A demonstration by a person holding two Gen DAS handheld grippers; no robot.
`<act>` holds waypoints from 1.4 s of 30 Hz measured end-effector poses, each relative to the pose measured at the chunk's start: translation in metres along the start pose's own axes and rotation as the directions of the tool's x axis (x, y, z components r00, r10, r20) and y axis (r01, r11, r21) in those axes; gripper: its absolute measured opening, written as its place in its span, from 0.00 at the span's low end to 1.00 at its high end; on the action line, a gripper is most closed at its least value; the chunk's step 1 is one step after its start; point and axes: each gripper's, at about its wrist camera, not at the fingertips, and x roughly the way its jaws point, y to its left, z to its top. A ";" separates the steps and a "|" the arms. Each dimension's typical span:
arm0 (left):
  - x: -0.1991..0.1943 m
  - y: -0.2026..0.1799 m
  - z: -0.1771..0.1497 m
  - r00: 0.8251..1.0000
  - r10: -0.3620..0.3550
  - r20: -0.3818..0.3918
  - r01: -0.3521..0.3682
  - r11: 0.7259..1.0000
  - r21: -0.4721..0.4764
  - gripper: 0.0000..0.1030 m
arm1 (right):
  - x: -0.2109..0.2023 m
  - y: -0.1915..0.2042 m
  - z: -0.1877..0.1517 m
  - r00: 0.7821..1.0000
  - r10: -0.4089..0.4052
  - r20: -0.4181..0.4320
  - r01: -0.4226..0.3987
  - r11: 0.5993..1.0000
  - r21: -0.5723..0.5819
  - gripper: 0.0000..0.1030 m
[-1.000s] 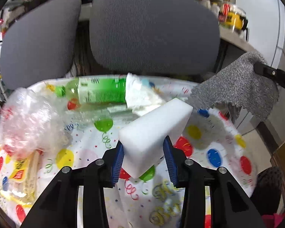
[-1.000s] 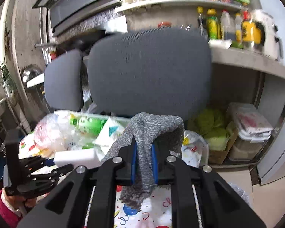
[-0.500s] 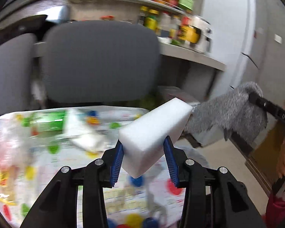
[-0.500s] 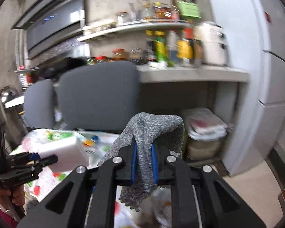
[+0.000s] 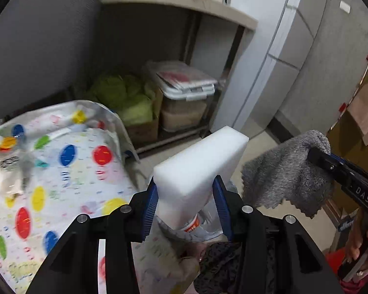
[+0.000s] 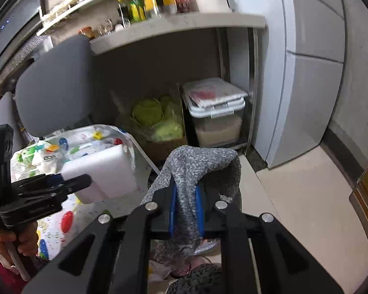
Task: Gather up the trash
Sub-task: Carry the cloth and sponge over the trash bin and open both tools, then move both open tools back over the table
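Observation:
My left gripper (image 5: pixel 185 191) holds a white foam block (image 5: pixel 201 161) between its blue pads. Its jaws are opening, with the block still between them and touching both. My right gripper (image 6: pixel 186 196) is shut on a grey knitted cloth (image 6: pixel 203 161) that drapes over its fingers. Both hang past the edge of the table with the balloon-print cloth (image 5: pixel 68 178). In the right wrist view the left gripper (image 6: pixel 73 181) and the block (image 6: pixel 103 171) are at the left. Under the left gripper lies crumpled plastic with a red label (image 5: pixel 196 227). More wrappers (image 5: pixel 2 169) lie blurred on the table.
A grey chair back (image 6: pixel 54 85) stands behind the table. Under the counter (image 6: pixel 179 27) sit a box of cabbages (image 6: pixel 159 120) and a lidded plastic bin (image 6: pixel 216 107). A white cabinet (image 6: pixel 306 73) rises at the right, above the pale tiled floor (image 6: pixel 306 196).
Both grippers swung right, away from the table top and out past its edge, and tilted downward. The block and the cloth stay in the grippers. The green bottle has left the left wrist view.

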 end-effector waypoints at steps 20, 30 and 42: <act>0.020 0.015 0.029 0.998 0.069 0.010 -0.069 0.997 -0.033 0.62 | 0.048 0.007 0.021 0.997 0.054 -0.053 -0.055 0.998 -0.017 0.47; -0.063 0.056 -0.021 0.972 0.225 0.063 -0.218 0.971 -0.096 0.62 | 0.006 0.060 0.008 0.990 0.139 -0.030 -0.141 0.987 -0.077 0.47; -0.174 0.168 -0.110 0.844 0.533 0.056 -0.489 0.808 -0.327 0.62 | 0.003 0.195 -0.006 0.945 0.312 -0.097 -0.327 0.907 -0.264 0.47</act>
